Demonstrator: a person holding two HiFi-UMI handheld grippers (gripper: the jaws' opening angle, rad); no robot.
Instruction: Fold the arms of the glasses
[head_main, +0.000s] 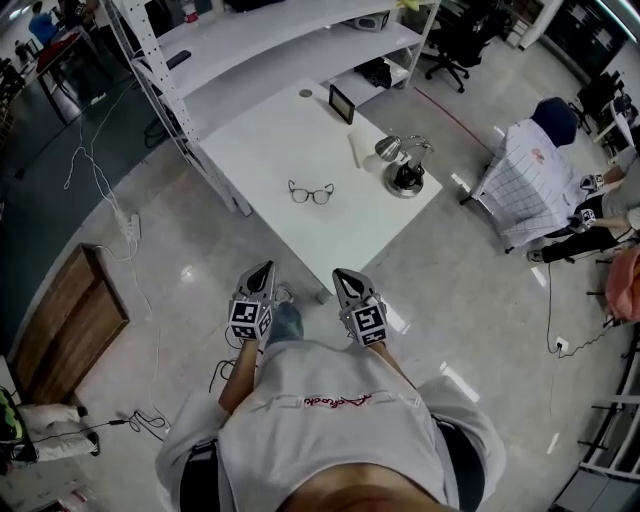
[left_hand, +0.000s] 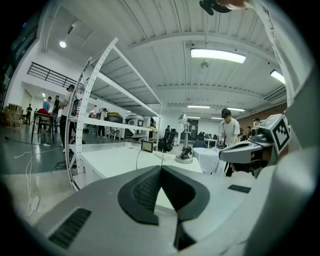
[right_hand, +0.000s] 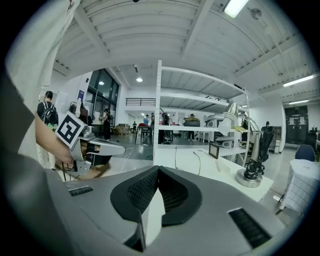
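White worktop (head_main: 280, 140) far ahead carries the glasses (head_main: 311, 193), arms apparently not yet folded, while the left hand-held gripper (head_main: 262, 272) and right hand-held gripper (head_main: 343, 277) hang clenched and empty, well short of it, so all the folding is left.

Desk (head_main: 270, 140) top is noted matt white; floor (head_main: 450, 290) beside desk polished, glossy; board (head_main: 70, 320) left of desk wood-grained; lamp (head_main: 405, 178) on desk shiny metal.

Bright, even light from ceiling strip lamps (left_hand: 217, 55); soft glare patches on the glossy floor (head_main: 170, 300); both gripper views bulge fisheye, black at the corners
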